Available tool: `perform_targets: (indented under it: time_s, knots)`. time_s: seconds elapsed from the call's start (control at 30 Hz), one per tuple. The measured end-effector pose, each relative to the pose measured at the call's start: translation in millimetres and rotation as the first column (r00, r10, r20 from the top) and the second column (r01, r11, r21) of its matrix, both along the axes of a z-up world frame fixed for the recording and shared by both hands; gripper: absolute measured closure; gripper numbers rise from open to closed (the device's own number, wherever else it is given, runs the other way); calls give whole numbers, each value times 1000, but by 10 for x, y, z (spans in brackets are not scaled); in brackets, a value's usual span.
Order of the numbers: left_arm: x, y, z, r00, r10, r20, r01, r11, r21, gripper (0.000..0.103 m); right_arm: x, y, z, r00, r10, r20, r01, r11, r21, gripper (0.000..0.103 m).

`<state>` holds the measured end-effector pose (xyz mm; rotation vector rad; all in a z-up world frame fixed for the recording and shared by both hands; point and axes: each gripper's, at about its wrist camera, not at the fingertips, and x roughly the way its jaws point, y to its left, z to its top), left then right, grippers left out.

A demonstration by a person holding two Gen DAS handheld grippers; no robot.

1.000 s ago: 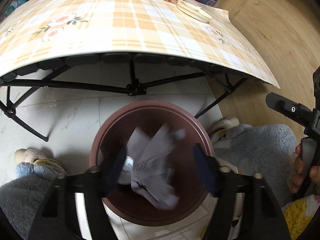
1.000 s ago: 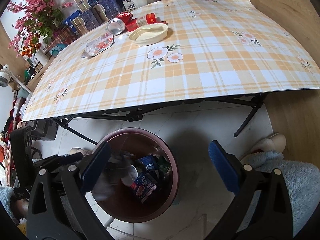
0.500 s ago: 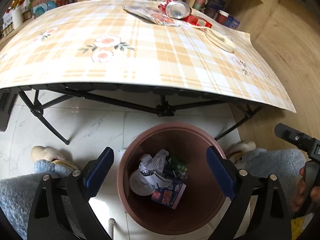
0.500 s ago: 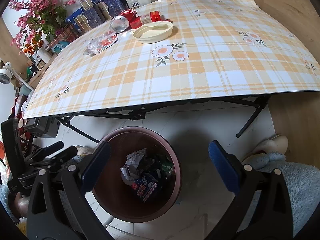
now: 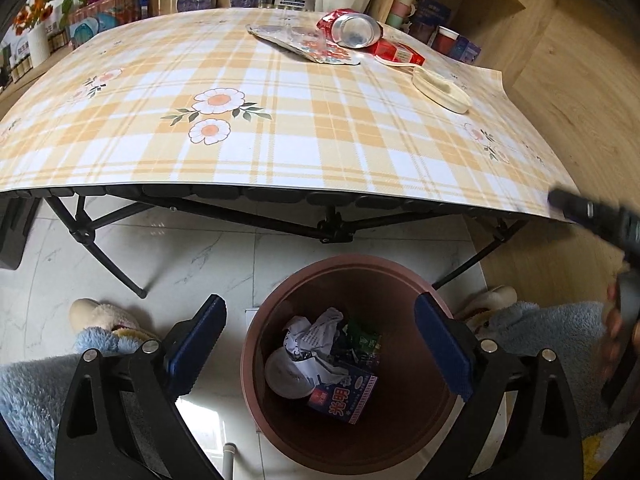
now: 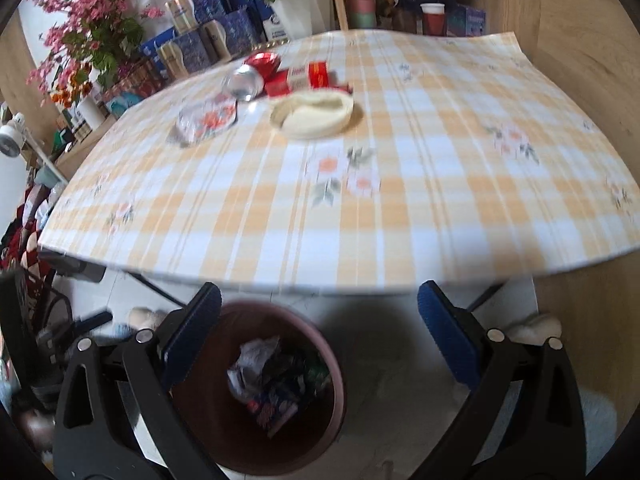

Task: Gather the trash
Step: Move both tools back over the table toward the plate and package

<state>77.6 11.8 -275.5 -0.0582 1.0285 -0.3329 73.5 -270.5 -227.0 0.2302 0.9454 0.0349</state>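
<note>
A brown round bin (image 5: 280, 304) (image 6: 332, 360) stands on the floor under the table's near edge. Crumpled paper (image 5: 316, 336), a white lid and a blue carton (image 5: 344, 398) lie inside it. My left gripper (image 5: 320, 350) hangs open above the bin, nothing between its blue pads. My right gripper (image 6: 320, 340) is open and empty too, over the floor and the bin's right side. On the checked table (image 5: 280, 148) lie a crushed red can (image 5: 352, 30) (image 6: 250, 76), a shiny wrapper (image 5: 308, 46) (image 6: 206, 120), a red box (image 5: 398, 52) (image 6: 304, 78) and a cream paper dish (image 5: 440, 88) (image 6: 314, 114).
The table's black folding legs (image 5: 332, 228) stand behind the bin. A person's fluffy slippers (image 5: 100, 316) flank the bin on the marble floor. Boxes, plants and cups line the far side of the table (image 6: 208, 44). The other gripper's black body (image 5: 592, 216) shows at the right of the left wrist view.
The crumpled paper has dropped from my left gripper into the bin, and that gripper has opened wide and tipped up. My right gripper has moved toward the table, whose top now fills its view.
</note>
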Motion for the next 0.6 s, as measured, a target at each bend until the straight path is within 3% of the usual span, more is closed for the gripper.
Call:
perform_targets:
  time_s: [0.1, 0.23, 0.43, 0.6]
  knots:
    - [43, 50, 16, 1000, 29, -2, -29, 1000, -5, 10, 290, -68, 53, 1000, -6, 15, 6, 1000, 9, 6]
    - [95, 193, 79, 996, 94, 7, -94, 995, -26, 10, 833, -58, 74, 999, 18, 35, -16, 997, -72, 6]
    - [171, 331, 62, 988, 152, -3, -153, 988, -20, 10, 1553, 75, -108, 999, 51, -21, -53, 987, -152, 6]
    - [186, 361, 71, 988, 154, 12, -154, 988, -2, 10, 1914, 145, -246, 998, 34, -48, -42, 984, -175, 6]
